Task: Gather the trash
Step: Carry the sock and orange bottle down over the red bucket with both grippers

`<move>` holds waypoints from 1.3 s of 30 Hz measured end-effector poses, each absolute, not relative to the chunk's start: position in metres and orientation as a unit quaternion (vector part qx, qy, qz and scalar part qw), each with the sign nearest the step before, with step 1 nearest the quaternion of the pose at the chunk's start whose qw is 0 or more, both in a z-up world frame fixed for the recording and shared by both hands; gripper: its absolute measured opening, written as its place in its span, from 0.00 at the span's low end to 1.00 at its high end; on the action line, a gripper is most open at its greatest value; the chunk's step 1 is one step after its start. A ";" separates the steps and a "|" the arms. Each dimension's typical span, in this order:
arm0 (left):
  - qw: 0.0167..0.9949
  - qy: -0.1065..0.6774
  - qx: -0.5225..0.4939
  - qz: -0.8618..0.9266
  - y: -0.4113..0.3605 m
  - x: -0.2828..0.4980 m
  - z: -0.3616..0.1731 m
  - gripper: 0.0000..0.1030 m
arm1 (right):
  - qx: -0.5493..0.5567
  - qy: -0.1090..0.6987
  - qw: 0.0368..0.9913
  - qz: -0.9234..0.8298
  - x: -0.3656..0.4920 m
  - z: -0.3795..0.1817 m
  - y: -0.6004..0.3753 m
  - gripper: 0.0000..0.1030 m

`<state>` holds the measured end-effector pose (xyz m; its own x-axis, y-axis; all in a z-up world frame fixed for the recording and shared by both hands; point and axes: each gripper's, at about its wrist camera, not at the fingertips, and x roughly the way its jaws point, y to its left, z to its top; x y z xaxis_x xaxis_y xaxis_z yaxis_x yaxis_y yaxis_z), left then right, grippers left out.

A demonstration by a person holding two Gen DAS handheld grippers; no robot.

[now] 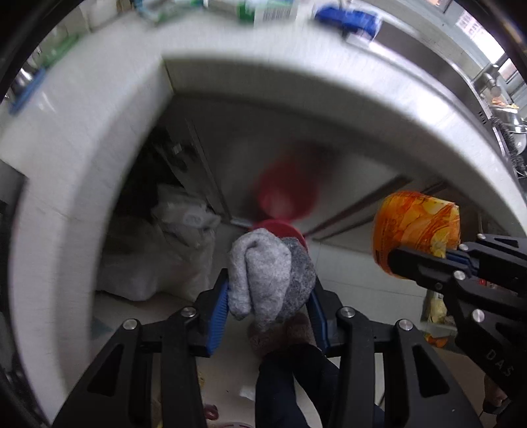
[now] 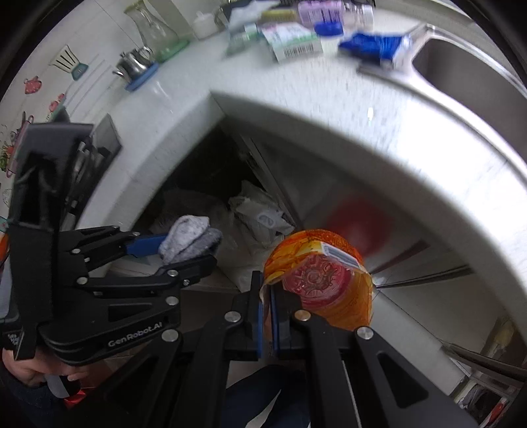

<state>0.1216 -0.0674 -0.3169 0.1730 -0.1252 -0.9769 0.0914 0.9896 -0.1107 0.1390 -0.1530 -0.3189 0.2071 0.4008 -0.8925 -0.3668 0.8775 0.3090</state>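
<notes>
In the left wrist view, the left gripper stood in the lower middle of the frame, and its blue pads were pressed on both sides of a bundle of grey cloth. The bundle looked like rolled socks, one part lighter and one part darker. Behind it, in the middle of the frame, a red round container was visible on the floor, but it was blurred, so I could not tell exactly what it was. A white plastic bag lay to the left of it, under the white counter.

At the right edge of the same view, the right gripper held an orange plastic wrapper.

In the right wrist view, the right gripper was in the lower middle of the frame with its jaws closed together on the edge of the orange plastic wrapper, which had a barcode label on top. The left gripper with the grey cloth appeared at the left. A hand held its handle in the lower left corner.

On the counter, in the upper part of the frame, lay a blue packet beside the steel sink, a white carton with a barcode and a glass jug.
</notes>
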 end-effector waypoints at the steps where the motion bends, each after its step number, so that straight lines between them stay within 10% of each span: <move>1: 0.762 0.643 -0.017 -0.072 -0.067 0.122 -0.327 0.39 | 0.011 0.583 0.775 0.245 0.138 -0.327 -0.152 0.03; 24: 0.716 0.695 -0.018 -0.071 -0.074 0.157 -0.616 0.39 | 0.015 0.651 0.718 0.246 0.178 -0.600 -0.141 0.03; 39: 0.704 0.707 0.010 -0.071 -0.076 0.173 -0.695 0.41 | 0.022 0.664 0.707 0.241 0.187 -0.674 -0.148 0.03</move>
